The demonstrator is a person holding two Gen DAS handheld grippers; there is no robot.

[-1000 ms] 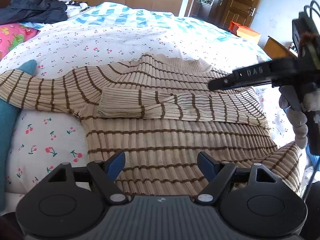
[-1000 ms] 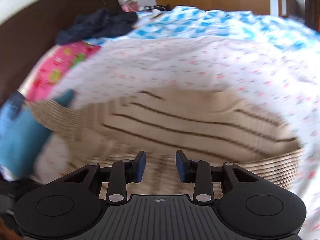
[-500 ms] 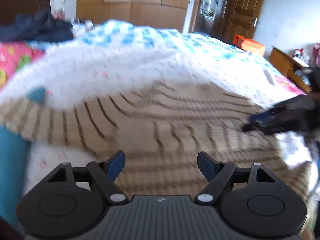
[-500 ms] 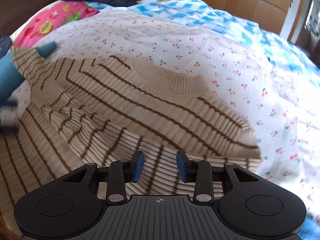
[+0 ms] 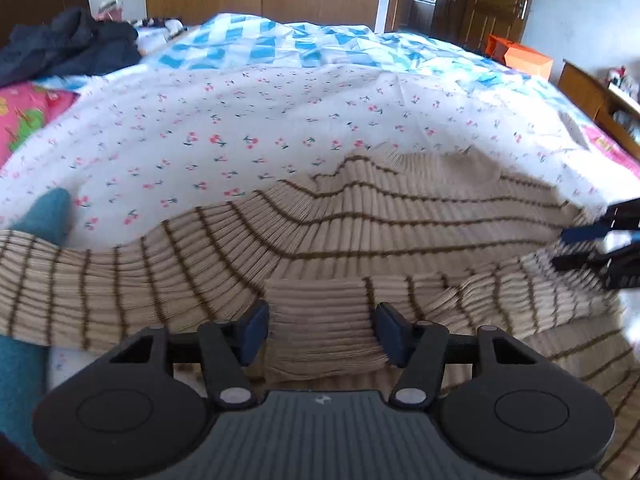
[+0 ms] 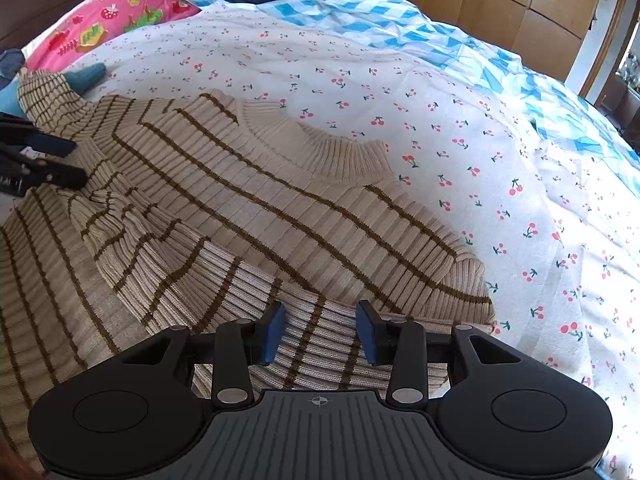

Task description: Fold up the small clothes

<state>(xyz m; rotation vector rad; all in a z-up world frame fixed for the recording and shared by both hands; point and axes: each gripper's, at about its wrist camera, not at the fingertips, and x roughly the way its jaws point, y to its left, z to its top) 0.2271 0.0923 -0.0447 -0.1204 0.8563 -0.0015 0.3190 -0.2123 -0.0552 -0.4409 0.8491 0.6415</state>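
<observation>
A beige ribbed sweater point(image 5: 380, 216) with thin brown stripes lies flat on the bed, collar point(image 6: 340, 156) away from me. One sleeve is folded across the chest, and its cuff point(image 5: 324, 320) lies between the pads of my left gripper point(image 5: 322, 334). The jaws are closing around the cuff and do not visibly squeeze it. The left gripper point(image 6: 60, 164) also shows at the left edge of the right wrist view. My right gripper point(image 6: 320, 334) hovers open over the sweater point(image 6: 280, 200) near its folded shoulder. In the left wrist view, the right gripper point(image 5: 576, 248) is at the sweater's right side.
The bed has a white cherry-print sheet point(image 5: 240, 120) and a blue checked quilt point(image 5: 304, 44) behind it. A teal cloth point(image 5: 44, 216) lies under the outstretched sleeve at the left. Dark clothes point(image 5: 68, 44) and a pink pillow point(image 5: 24, 116) sit at the head end. An orange box point(image 5: 520, 54) stands beyond the bed.
My left gripper has come forward over the sweater to the folded sleeve's cuff, and its jaws have narrowed. My right gripper has sunk from above the collar to the sweater's right side.
</observation>
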